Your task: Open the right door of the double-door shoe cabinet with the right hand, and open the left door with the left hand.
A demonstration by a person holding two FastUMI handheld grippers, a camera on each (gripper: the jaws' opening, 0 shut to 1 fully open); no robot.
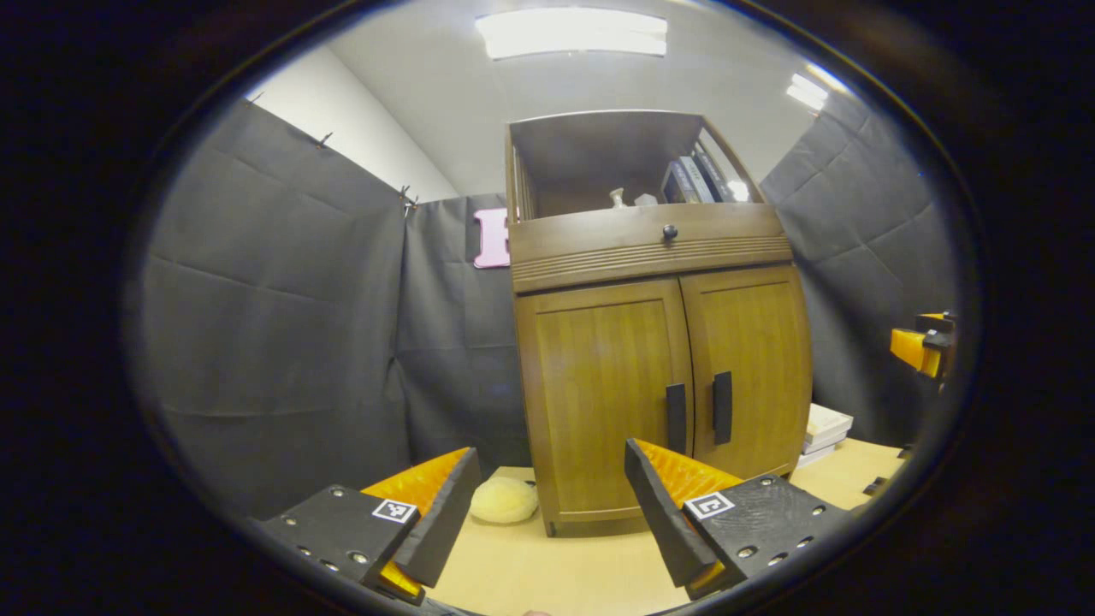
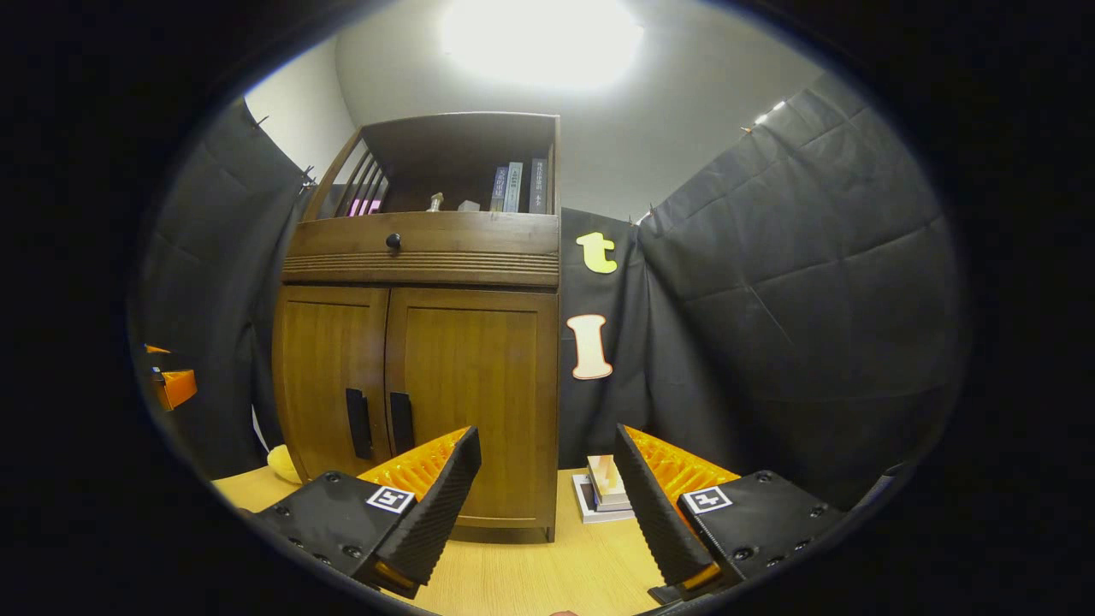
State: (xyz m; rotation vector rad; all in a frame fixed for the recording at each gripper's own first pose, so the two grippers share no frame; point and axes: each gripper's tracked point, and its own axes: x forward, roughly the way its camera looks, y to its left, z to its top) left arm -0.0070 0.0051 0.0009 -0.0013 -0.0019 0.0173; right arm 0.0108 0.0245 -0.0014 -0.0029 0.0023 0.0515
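cabinet: shoe cabinet stands upright on the bench, ahead of both grippers, both doors shut flush.
left door: left door sits ahead and slightly right of the left gripper; its handle is a dark vertical bar at the inner edge, just above the gripper's right finger in the left gripper view.
right door: right door sits ahead and left of the right gripper; its handle is up-left of that gripper's left finger, just beside the left door's bar.
handling: rigid wood panels on side hinges, probably light with a small latch or magnet resistance. They should swing, not slide. Handles look slim and hard, possibly slick. The two bars are close together, so there's little room for a finger between them.
grasp: pinch each bar across its width, mid-height, then pull along an arc away from the centre seam.
left gripper: fingers spread wide, empty, low near the bench, aimed level and slightly upward at the cabinet, well apart from it.
right gripper: fingers spread wide, empty, same low pose, offset toward the cabinet's right side, not touching it.
risk: hooking both handles at once.
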